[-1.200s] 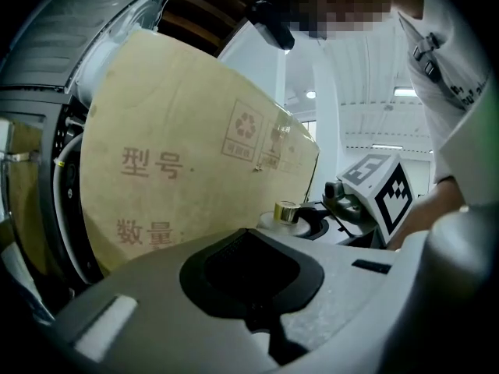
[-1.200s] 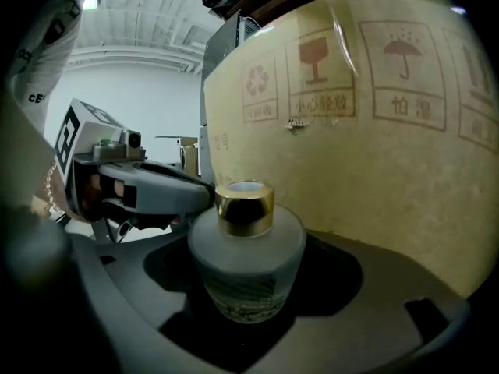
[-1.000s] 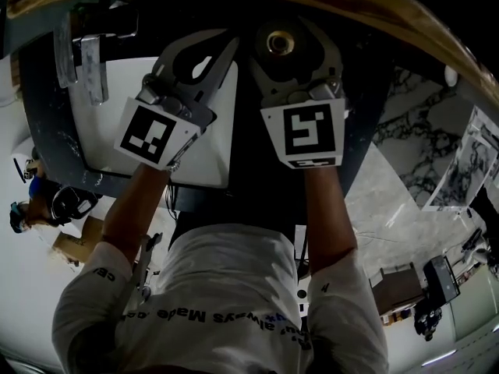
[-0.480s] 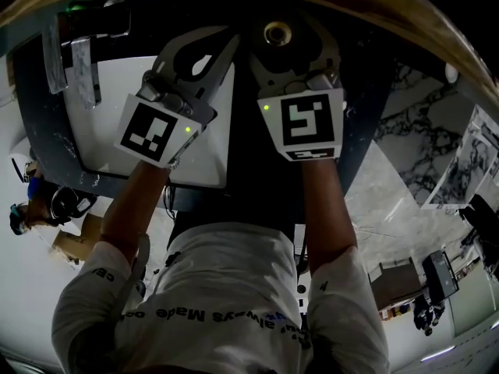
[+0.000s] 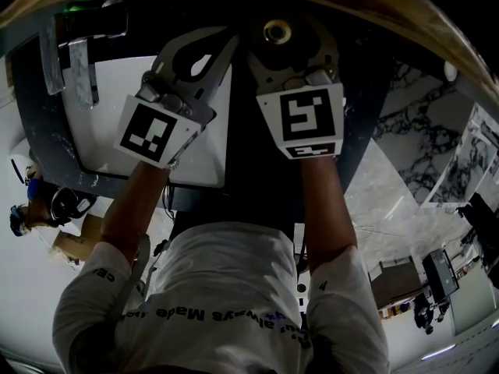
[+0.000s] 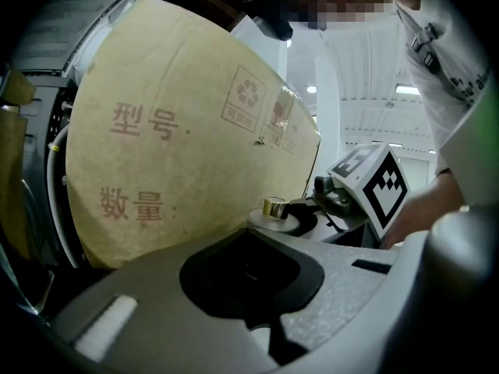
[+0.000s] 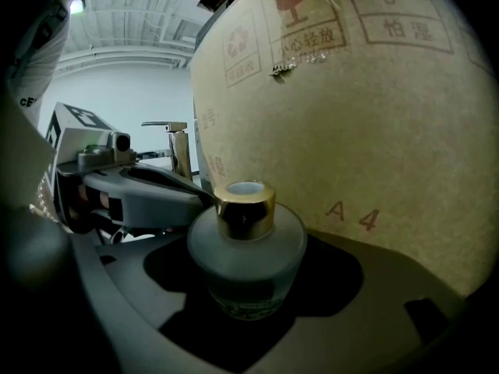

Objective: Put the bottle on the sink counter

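A small round frosted-glass bottle point(image 7: 245, 248) with a gold collar sits upright between the jaws of my right gripper point(image 7: 248, 291), which is shut on its body. The head view shows the bottle point(image 5: 277, 31) from above, held in the right gripper point(image 5: 282, 44) over the dark sink counter point(image 5: 360, 92). My left gripper point(image 5: 209, 44) hangs beside it on the left, over the white basin point(image 5: 105, 131). Its jaws meet with only an empty hole between them. In the left gripper view the gold-capped bottle point(image 6: 274, 207) shows just beyond the left gripper point(image 6: 257, 249).
A large brown cardboard box point(image 7: 366, 115) stands close behind both grippers and fills the far side. A chrome faucet point(image 5: 76, 61) rises at the basin's far left. Marble floor point(image 5: 405, 170) lies to the right of the counter.
My right gripper and the bottle have shifted slightly farther from me. The left gripper has stayed where it was.
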